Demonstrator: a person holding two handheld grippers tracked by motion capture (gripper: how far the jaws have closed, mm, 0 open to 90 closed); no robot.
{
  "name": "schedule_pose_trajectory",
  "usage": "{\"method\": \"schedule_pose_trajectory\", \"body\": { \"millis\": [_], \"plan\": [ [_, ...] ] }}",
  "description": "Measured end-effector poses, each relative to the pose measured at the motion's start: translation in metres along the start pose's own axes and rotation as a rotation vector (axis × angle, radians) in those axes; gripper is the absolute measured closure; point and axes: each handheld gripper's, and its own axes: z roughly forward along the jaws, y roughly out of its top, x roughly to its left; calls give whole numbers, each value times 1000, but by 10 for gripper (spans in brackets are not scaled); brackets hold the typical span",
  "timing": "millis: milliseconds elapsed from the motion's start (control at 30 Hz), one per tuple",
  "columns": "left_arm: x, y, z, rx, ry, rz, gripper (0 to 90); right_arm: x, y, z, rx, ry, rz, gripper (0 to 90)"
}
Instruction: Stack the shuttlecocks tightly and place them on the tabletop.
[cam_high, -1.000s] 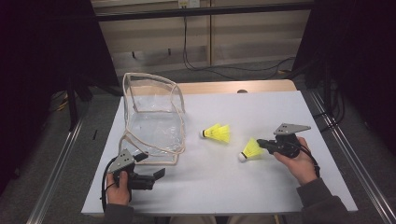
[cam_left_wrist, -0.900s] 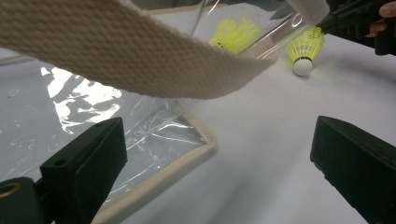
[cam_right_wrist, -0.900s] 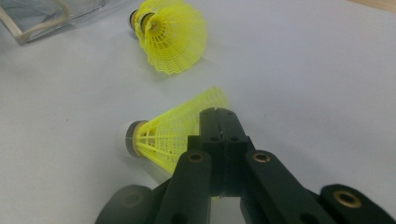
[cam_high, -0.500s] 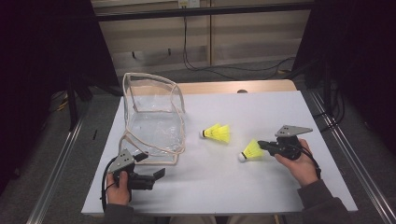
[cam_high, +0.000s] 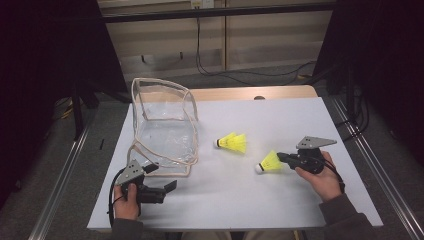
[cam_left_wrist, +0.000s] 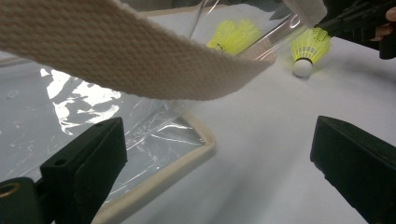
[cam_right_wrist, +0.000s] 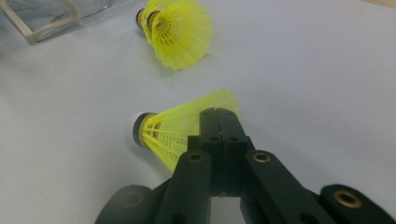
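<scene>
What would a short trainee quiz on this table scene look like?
1. How many shuttlecocks are on the table?
2. True or false: the right gripper has its fingers shut on a shuttlecock's skirt.
3. Which stands nearer the clear bag: the left gripper or the right?

Key:
1. Two: the held one and a free one lying beside the bag.
2. True.
3. The left gripper; its fingers stand wide open by the bag's strap.
</scene>
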Motion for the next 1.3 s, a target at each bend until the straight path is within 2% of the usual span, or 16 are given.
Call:
{"method": "schedule_pose_trajectory", "body": {
  "millis": [900, 1300],
  "plan": [
    [0, 0, 0, 2, 2, 3, 37, 6, -5, -8, -10, 7, 3, 900],
    [0, 0, 0, 0, 3, 3, 36, 12, -6, -12, -11, 16, -11, 900]
  ]
}}
